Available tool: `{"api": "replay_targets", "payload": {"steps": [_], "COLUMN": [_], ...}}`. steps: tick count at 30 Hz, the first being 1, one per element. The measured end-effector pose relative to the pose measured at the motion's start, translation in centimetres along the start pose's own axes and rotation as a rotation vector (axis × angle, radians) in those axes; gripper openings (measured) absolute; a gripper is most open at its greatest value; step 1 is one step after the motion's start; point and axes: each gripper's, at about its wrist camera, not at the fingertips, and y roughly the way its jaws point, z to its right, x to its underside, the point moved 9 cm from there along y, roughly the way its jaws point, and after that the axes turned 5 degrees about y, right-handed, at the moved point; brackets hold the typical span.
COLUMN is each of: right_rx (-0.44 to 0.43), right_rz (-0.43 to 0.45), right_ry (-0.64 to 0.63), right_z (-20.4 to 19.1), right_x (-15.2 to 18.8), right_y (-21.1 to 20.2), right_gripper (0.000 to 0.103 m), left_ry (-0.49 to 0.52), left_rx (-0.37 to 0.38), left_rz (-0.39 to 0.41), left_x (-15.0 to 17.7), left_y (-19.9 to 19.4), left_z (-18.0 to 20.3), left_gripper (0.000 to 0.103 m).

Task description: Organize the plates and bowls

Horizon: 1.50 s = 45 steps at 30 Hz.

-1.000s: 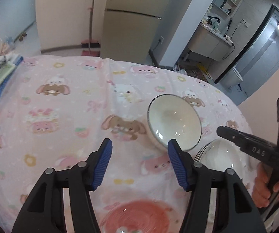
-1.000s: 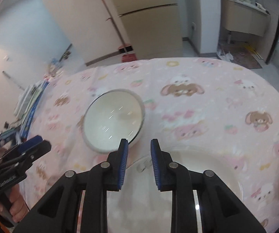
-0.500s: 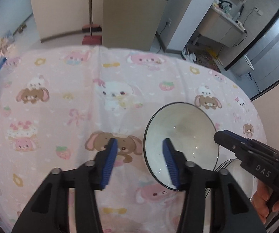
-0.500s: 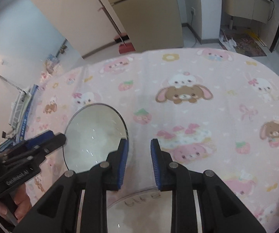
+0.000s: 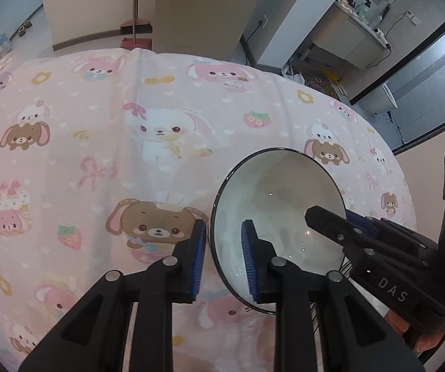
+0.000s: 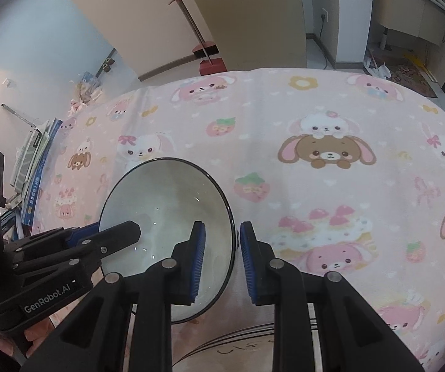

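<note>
The white bowl (image 5: 279, 217) is sitting on the worktop's pink cartoon-print cloth (image 5: 129, 124). The left tool (image 5: 224, 254) is straddling the bowl's left rim, its jaws having just been closing, a gap still showing. The right tool (image 6: 220, 255) is straddling the opposite rim, jaws narrowly apart, not pressing. A plate's rim (image 6: 253, 341) is lying just below.

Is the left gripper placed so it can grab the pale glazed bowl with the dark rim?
Probably yes: the left gripper straddles the pale bowl's near rim, one finger inside, one outside, its jaws closing; nothing blocks it.
</note>
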Motion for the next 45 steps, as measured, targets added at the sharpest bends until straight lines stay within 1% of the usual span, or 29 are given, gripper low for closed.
{"api": "replay_targets", "payload": {"steps": [3,6,8,9,11,14,15,16,17,18,19,20,21,22,24,25,27,28,29,30,31,32,36,38,40,41,42,44,45], "right_rx": [-0.007,-0.004,0.010,0.017,0.029,0.027,0.032,0.046,0.056,0.066,0.098,0.128,0.160,0.207,0.260,0.288,0.307,0.324,0.332,0.328,0.303,0.287,0.248,0.195,0.185,0.192,0.200,0.199,0.195], "right_rz": [0.008,0.029,0.073,0.095,0.141,0.183,0.192,0.209,0.220,0.229,0.239,0.247,0.256,0.265,0.260,0.249,0.241,0.237,0.237,0.237,0.235,0.230,0.219,0.221,0.212,0.210,0.204,0.187,0.179], "right_ry": [0.008,0.014,0.011,0.008,-0.007,-0.007,-0.004,0.006,0.015,0.028,0.056,0.079,0.104,0.139,0.190,0.240,0.303,0.349,0.377,0.406,0.434,0.452,0.478,0.480,0.482,0.485,0.484,0.474,0.473], "right_z": [0.3,1.0,1.8,2.3,3.5,6.0,7.0,8.8,10.1,11.6,14.3,16.2,18.3,21.4,25.5,28.6,32.1,34.6,35.9,37.3,38.5,39.2,41.6,41.9,41.9,42.1,42.2,42.2,42.2], "right_x": [-0.1,-0.2,0.0,0.1,0.7,2.3,2.8,3.8,4.4,5.0,6.1,6.8,7.5,8.5,9.9,11.1,12.5,13.5,14.1,14.8,15.5,15.9,16.7,16.6,16.4,16.3,16.2,15.9,15.8], "right_y": [-0.5,-1.9,-3.9,-4.9,-7.7,-11.8,-13.0,-14.8,-15.9,-17.1,-18.7,-19.8,-20.8,-22.2,-23.6,-24.3,-25.1,-25.7,-26.0,-26.3,-26.3,-26.3,-25.6,-25.1,-23.9,-23.7,-23.4,-22.5,-22.2], "right_gripper": [0.025,0.025,0.025,0.025,0.025,0.025,0.025,0.025,0.025,0.025,0.025,0.025,0.025,0.025,0.025,0.025,0.025,0.025,0.025,0.025,0.025,0.025,0.026,0.031,0.033,0.033,0.033,0.033,0.033], "left_ry": [0.016,0.045,0.064,0.070,0.100,0.167,0.195,0.223,0.251,0.275,0.309,0.343,0.378,0.405,0.452,0.469,0.491,0.499,0.501,0.496,0.486,0.479,0.482,0.471,0.468,0.468,0.468,0.473,0.477], "left_rx": [-0.021,-0.076,-0.109,-0.112,-0.082,-0.022,0.006,0.041,0.075,0.099,0.120,0.137,0.151,0.161,0.190,0.205,0.225,0.232,0.241,0.257,0.279,0.285,0.241,0.215,0.208,0.203,0.198,0.194,0.199], "left_rz": [0.011,0.065,0.094,0.110,0.134,0.153,0.153,0.148,0.141,0.134,0.129,0.124,0.117,0.104,0.062,0.040,0.007,-0.015,-0.041,-0.076,-0.111,-0.128,-0.137,-0.145,-0.145,-0.151,-0.158,-0.186,-0.201], "left_x": [-0.2,-0.4,-0.3,-0.2,0.0,0.6,0.9,1.2,1.7,2.0,2.5,2.9,3.4,4.0,5.1,5.7,6.6,7.1,7.6,8.2,8.6,8.9,8.8,8.5,8.3,8.2,8.2,8.6,8.9], "left_y": [-0.4,-1.9,-3.3,-4.1,-5.5,-7.0,-7.2,-7.3,-7.2,-7.0,-6.6,-6.2,-5.5,-4.7,-2.7,-1.6,0.4,1.4,2.3,3.2,4.0,4.6,6.4,7.4,7.9,8.2,8.5,9.1,9.5], "left_z": [0.0,-0.1,0.0,0.4,2.1,6.4,8.3,10.4,12.6,14.6,16.9,19.1,21.5,23.6,27.9,30.1,33.7,35.4,36.8,38.0,39.0,39.8,41.8,42.2,42.4,42.4,42.4,42.7,42.9], "left_gripper": [0.022,0.022,0.022,0.022,0.022,0.023,0.024,0.025,0.029,0.034,0.039,0.046,0.048,0.048,0.049,0.050,0.055,0.056,0.059,0.059,0.059,0.059,0.063,0.063,0.063,0.060,0.047,0.030,0.030]}}
